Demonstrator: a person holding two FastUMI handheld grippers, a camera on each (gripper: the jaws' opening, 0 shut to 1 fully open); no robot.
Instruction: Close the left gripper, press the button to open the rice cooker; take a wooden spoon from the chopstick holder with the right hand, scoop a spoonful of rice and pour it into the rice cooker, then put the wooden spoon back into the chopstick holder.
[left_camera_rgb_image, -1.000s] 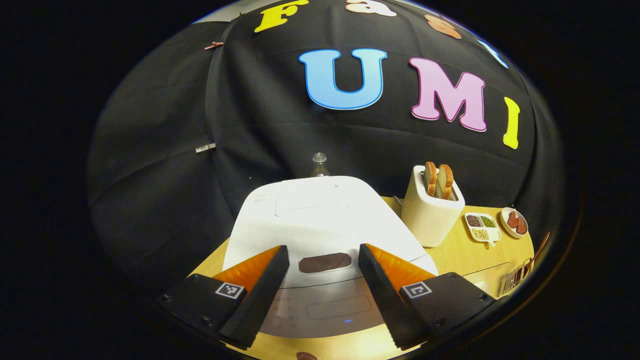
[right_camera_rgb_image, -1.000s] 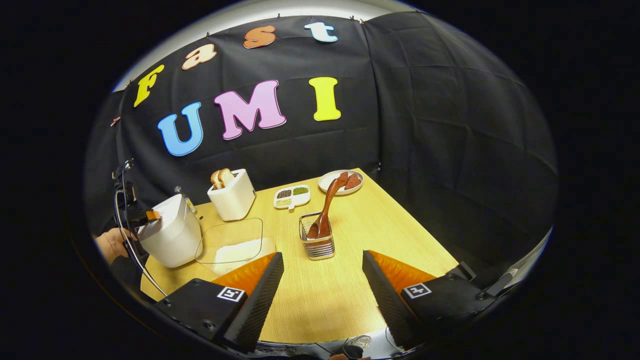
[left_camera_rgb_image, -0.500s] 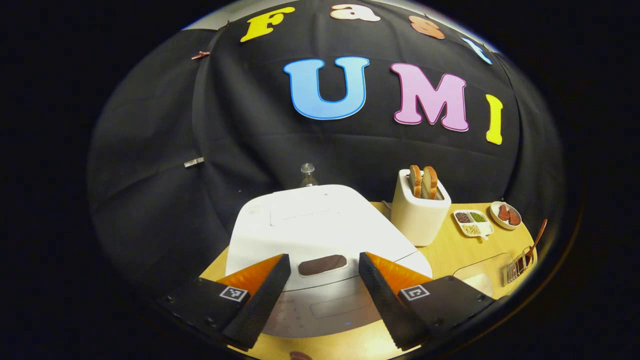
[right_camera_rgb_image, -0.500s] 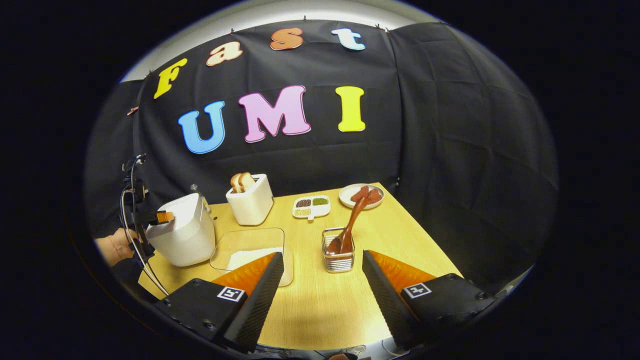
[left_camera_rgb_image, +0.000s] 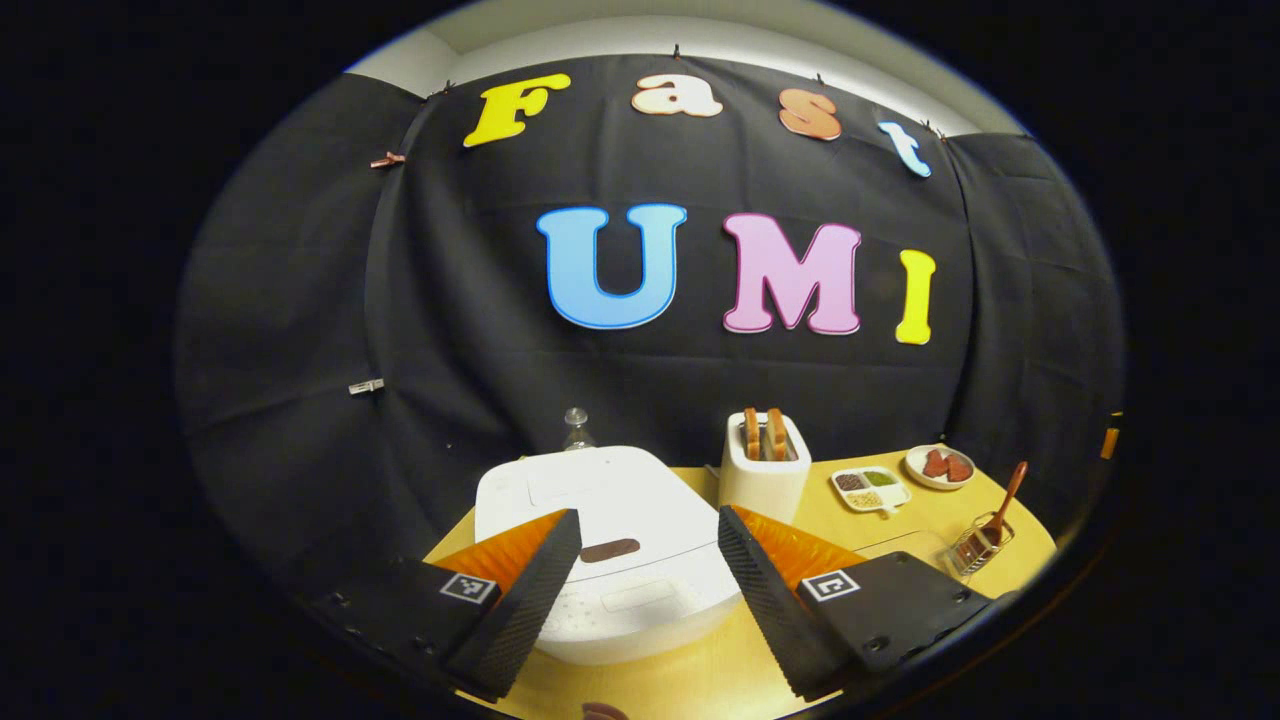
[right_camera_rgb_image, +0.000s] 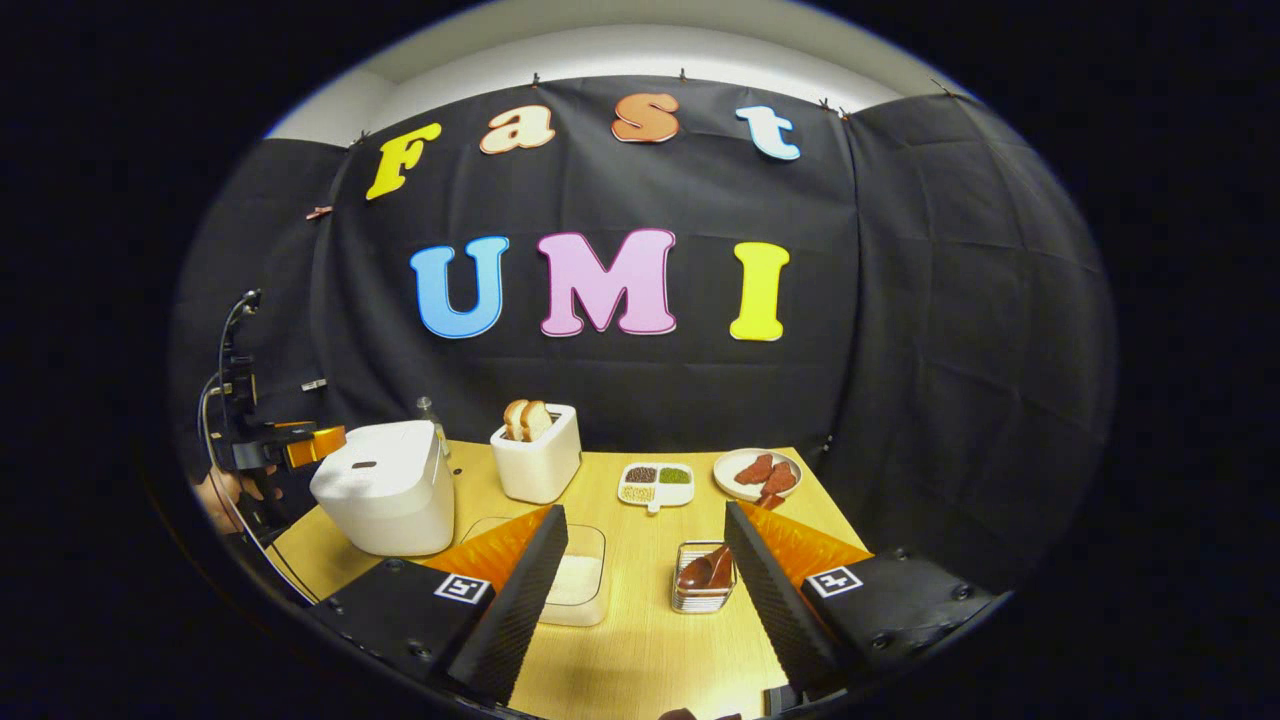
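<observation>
Currently left tongs (left_camera_rgb_image: 648, 590) spread wide, holding nothing, hovering in front of the rice cooker (left_camera_rgb_image: 610, 545), lid down, dark button (left_camera_rgb_image: 609, 550) on its front edge between the fingers. Glass bottle (left_camera_rgb_image: 576, 430) behind it. Toaster (left_camera_rgb_image: 764, 470) with two bread slices next, then the divided dish of beans (left_camera_rgb_image: 868, 488). Clear rice container (right_camera_rgb_image: 580, 585) sits on the desk (right_camera_rgb_image: 640, 640) just beside the wire chopstick holder (right_camera_rgb_image: 703, 585), wooden spoon (right_camera_rgb_image: 705, 570) inside. Right tongs (right_camera_rgb_image: 645, 590) also wide, empty, above the desk's near edge.
</observation>
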